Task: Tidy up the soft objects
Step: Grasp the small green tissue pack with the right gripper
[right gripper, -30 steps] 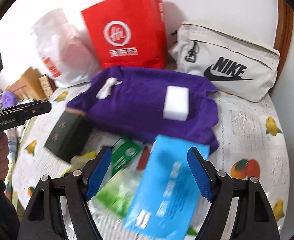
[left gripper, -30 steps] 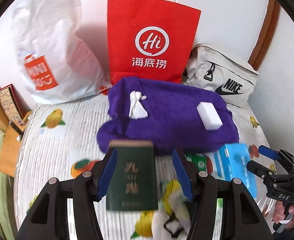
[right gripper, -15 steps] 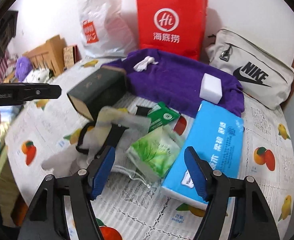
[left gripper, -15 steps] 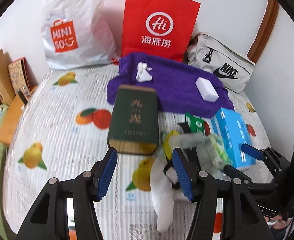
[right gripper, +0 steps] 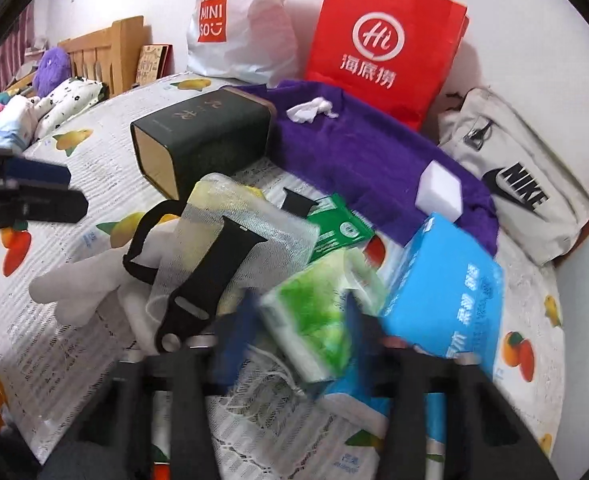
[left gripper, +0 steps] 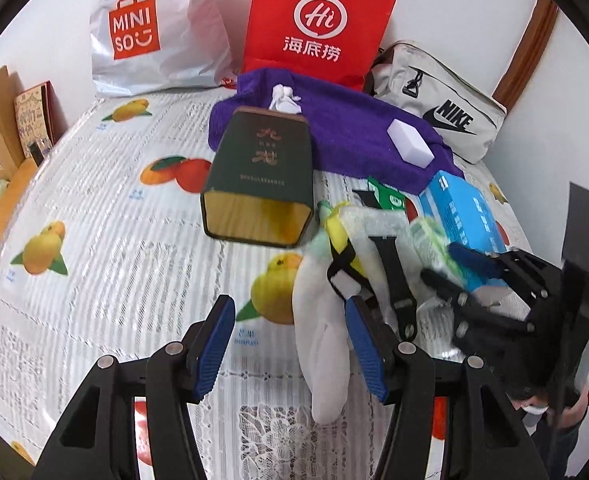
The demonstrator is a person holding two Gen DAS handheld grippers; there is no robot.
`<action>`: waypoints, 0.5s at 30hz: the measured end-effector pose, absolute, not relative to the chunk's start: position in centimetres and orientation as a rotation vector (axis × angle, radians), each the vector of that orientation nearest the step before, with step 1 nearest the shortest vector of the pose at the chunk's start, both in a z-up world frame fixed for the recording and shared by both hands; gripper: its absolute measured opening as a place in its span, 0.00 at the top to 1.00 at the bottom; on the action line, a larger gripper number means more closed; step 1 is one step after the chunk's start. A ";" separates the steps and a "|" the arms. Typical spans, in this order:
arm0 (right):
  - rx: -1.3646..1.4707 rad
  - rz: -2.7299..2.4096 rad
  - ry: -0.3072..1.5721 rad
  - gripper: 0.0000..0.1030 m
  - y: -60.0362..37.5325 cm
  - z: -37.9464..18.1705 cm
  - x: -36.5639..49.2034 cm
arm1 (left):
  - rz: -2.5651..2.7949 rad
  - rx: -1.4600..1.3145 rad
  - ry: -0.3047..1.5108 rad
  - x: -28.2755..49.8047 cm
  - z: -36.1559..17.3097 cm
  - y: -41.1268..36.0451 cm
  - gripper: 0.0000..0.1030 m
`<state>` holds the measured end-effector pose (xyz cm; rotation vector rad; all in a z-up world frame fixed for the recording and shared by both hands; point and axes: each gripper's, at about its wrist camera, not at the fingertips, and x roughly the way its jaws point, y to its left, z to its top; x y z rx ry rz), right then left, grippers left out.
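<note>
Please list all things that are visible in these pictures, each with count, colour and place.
paper bag: 1, red, back wall
plastic bag: 1, white, left of paper bag
waist bag: 1, grey, back right
cloth: 1, purple, before paper bag
sponge block: 1, white, on cloth
box: 1, dark green, centre
tissue pack: 1, blue, right
green pack: 1, between right jaws
glove: 1, white, front
left gripper: open
right gripper: closing on green pack

A red paper bag (left gripper: 318,20) and white Miniso bag (left gripper: 154,28) stand by what looks like a bedhead (right gripper: 94,52).
</note>
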<state>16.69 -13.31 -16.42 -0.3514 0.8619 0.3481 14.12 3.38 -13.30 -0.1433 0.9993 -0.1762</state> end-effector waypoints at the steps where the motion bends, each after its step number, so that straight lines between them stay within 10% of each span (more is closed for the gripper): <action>1: -0.344 0.340 0.858 0.77 -13.4 -16.3 16.6 | -0.176 -0.141 1.003 14.0 -13.5 3.4 0.46; 15: -0.042 0.388 0.821 0.80 -17.4 -12.3 10.8 | -0.215 -0.196 1.000 13.4 -14.6 4.4 0.46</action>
